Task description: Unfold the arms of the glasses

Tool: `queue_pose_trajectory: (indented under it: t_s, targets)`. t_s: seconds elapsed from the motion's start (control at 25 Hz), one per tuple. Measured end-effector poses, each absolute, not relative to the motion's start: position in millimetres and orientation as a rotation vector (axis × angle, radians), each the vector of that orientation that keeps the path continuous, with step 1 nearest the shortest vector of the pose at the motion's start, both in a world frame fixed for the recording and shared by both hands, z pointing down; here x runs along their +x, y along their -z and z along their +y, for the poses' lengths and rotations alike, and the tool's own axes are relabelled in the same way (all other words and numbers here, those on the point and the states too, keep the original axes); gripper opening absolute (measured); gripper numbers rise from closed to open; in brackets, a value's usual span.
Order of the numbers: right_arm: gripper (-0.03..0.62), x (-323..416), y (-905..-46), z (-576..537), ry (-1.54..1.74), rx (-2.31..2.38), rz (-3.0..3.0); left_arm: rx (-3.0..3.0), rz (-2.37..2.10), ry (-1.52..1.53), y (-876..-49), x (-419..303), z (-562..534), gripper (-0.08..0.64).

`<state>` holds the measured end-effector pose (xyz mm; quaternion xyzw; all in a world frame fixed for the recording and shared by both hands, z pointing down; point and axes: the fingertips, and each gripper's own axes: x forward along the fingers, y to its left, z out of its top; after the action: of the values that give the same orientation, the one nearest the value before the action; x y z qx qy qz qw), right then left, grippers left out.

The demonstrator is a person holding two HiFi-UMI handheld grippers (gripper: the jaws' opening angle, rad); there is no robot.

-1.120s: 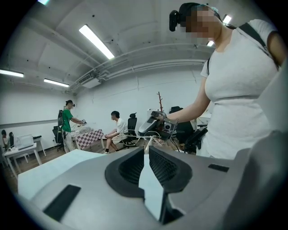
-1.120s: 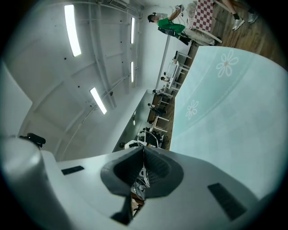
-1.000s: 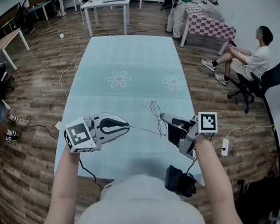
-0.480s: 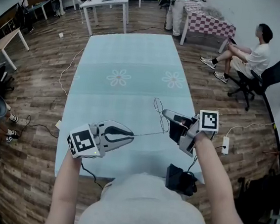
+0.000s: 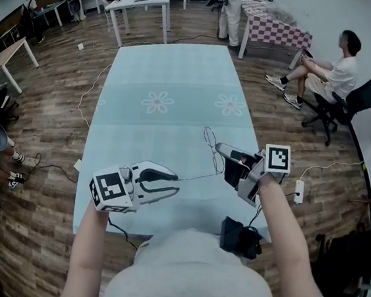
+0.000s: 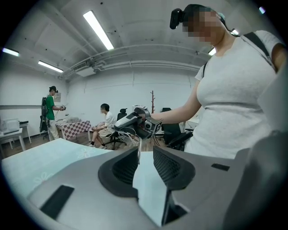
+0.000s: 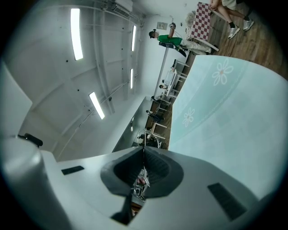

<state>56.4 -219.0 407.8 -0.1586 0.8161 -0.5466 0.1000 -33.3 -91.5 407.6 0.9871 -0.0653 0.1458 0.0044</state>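
Thin wire-rimmed glasses (image 5: 208, 142) hang over the light blue table (image 5: 166, 77). My right gripper (image 5: 219, 148) is shut on their frame beside the lenses; in the right gripper view only a thin wire (image 7: 144, 158) shows between the shut pads. One slim arm (image 5: 197, 176) runs out leftward to my left gripper (image 5: 177, 182). Its jaws have just been opening, and the arm's tip (image 6: 138, 152) stands free in the gap, close to the left pad (image 6: 127, 167). The left gripper view also looks across at the right gripper (image 6: 135, 122) with the glasses.
A black object (image 5: 240, 239) lies at the table's near right edge, by my body. A white power strip (image 5: 298, 194) lies on the wood floor to the right. A seated person (image 5: 332, 74) and a chair are at the far right, white tables (image 5: 144, 5) behind.
My left gripper has drawn back toward me and slightly down, and its jaws have parted off the arm's tip. The right gripper has kept still with the glasses.
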Motion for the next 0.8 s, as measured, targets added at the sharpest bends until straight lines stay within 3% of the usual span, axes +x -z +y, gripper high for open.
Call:
queue_pose_trajectory:
  t_s: [0.28,0.8]
  targets:
    - [0.011,56,-410,-210,1.618,-0.431,2.430,3.071,-0.250,-0.433,-408,-32,-96,0.182]
    - [0.011,47,-406,-199,1.631,-0.331,2.445,3.078,-0.409,-0.314,-392,-32,-124,0.190]
